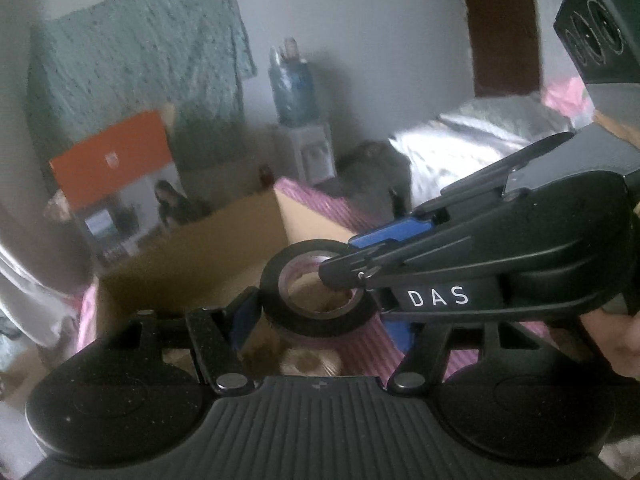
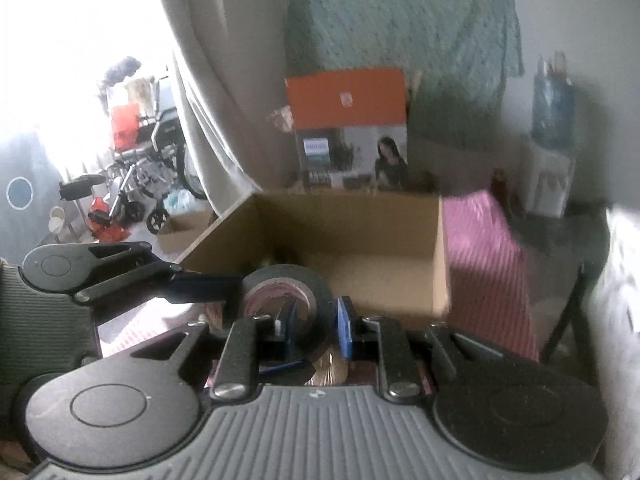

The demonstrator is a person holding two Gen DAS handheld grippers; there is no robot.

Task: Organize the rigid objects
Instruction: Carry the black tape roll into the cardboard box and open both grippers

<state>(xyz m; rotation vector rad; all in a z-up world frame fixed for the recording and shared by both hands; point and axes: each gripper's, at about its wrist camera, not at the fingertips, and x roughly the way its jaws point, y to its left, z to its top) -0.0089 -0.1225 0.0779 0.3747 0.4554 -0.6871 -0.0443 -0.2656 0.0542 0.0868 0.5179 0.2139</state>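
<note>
Open cardboard box on a pink striped cloth, far of both claws; its walls are stiff board, and its interior shows only in part. Nearer, a roll of black tape is held in the air just short of the box's near wall, gripped by both claws at once.

Left claw: jaws at a middling spread, set across the outside of the roll, so that the roll fills the gap. Right claw: jaws narrow, pinching the ring's wall on the right, with one finger inside the core and the other outside.

Handling, as judged: the roll is rigid, light and hollow; it should not deform under the jaws. Its wound outer face looks smooth and may slip or turn under a flat pad. The hold through the core, across the wall, seems the surer of the two; a grip across the full outer width is the alternative.
</note>
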